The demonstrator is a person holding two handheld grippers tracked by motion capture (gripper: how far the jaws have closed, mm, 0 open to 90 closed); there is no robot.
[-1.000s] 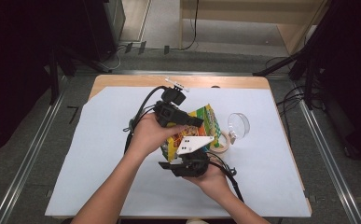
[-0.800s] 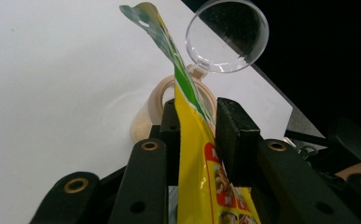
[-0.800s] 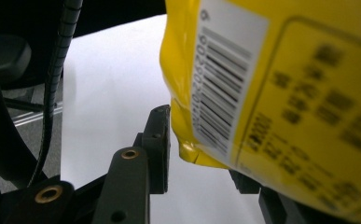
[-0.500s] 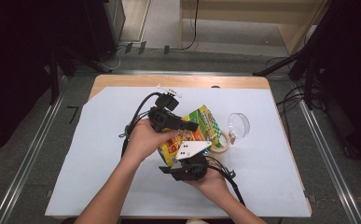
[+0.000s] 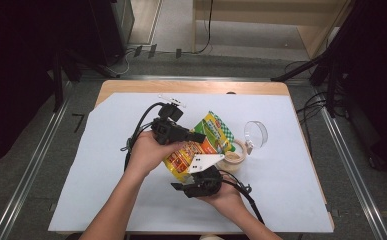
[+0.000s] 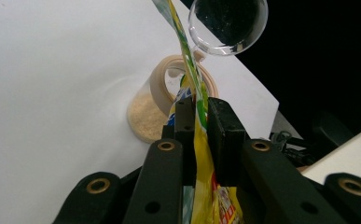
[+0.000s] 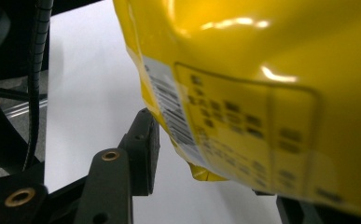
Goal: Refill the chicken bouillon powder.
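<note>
Left gripper (image 6: 197,116) fingers just closed, clenched on yellow pouch (image 5: 201,145) edge above jar (image 5: 233,157). Right gripper (image 5: 201,182) fingers opening, released; pouch btwn them, w/ a gap.

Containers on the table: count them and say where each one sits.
2. A yellow pouch is held mid-table, pinched by the left tongs. A clear jar with beige powder stands right beside it, its round lid open behind. Others may hide under the pouch.
</note>
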